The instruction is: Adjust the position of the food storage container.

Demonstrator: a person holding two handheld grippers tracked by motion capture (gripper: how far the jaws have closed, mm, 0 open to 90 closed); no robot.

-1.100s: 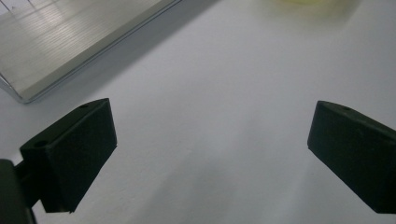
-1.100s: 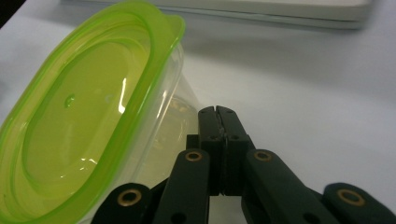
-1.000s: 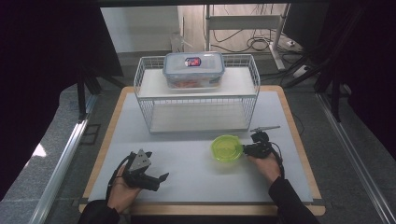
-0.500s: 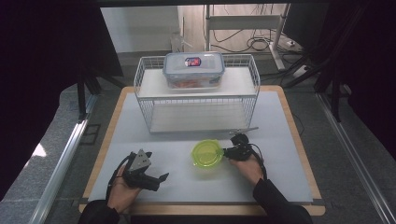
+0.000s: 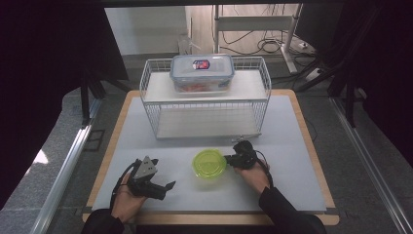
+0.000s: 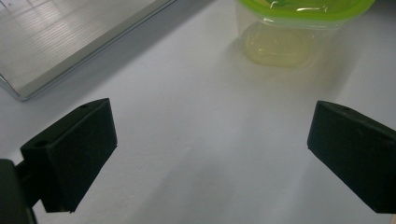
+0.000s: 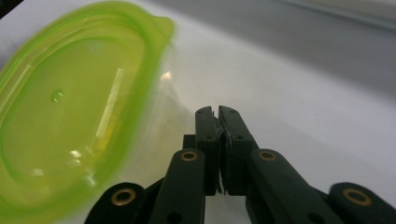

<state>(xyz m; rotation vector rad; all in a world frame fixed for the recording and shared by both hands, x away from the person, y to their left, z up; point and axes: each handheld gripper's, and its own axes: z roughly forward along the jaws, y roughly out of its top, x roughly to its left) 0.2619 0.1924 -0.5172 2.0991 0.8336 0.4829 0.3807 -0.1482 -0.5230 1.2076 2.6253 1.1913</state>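
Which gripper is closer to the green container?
Right. The right gripper, jaws shut, sits right beside the green container, at its right rim. The left gripper, open, stands apart, off to the container's left.

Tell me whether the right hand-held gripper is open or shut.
Shut: the right hand-held gripper has its jaws pressed together, empty, beside the green container.

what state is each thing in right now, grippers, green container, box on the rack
left gripper: open, jaws wide apart, nothing between them
right gripper: shut, jaws pressed together, beside the green container, gripping nothing
green container: upright on the table, green lid on
clear storage box: lid on, sitting on the top shelf of the rack
wire rack: upright, lower shelf bare
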